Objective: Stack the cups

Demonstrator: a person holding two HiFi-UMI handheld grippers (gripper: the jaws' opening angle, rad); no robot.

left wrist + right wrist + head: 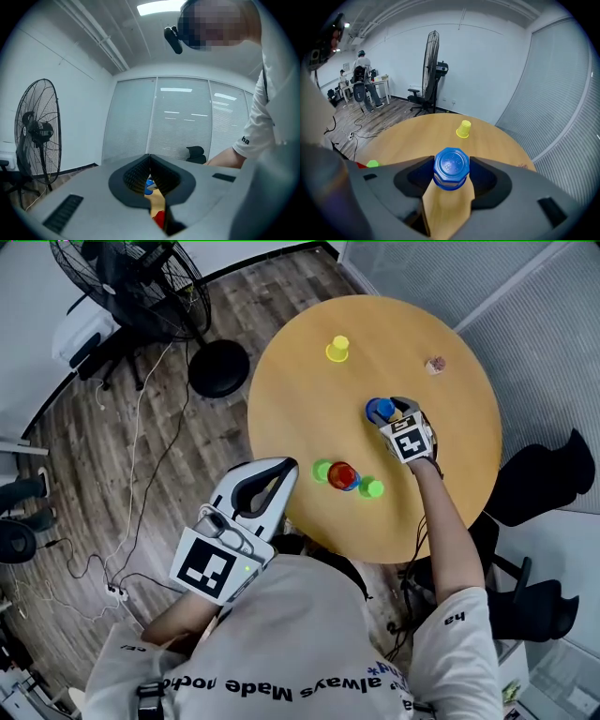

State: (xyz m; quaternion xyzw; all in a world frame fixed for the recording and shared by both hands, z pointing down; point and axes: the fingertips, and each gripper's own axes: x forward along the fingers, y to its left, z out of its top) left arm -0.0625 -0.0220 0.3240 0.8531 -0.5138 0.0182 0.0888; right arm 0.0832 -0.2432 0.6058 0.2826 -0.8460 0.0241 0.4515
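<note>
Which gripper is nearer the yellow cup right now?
Right. The right gripper, holding a blue cup, is over the table, just short of the yellow cup; the left gripper is at the table's near edge.

Office interior. Past the right gripper's [451, 168] jaws lies a round wooden table [417, 136]. Beyond it are white walls, a tall pedestal fan [432, 61] and a black swivel chair [421, 101]. Far left of those jaws, people [361, 63] are at a desk [379, 83], with cables [351, 126] on wood-look flooring [386, 115]. Ahead of the left gripper's [150, 157] jaws stands a glazed partition with closed blinds [183, 117], under a ceiling light panel [159, 7].
</note>
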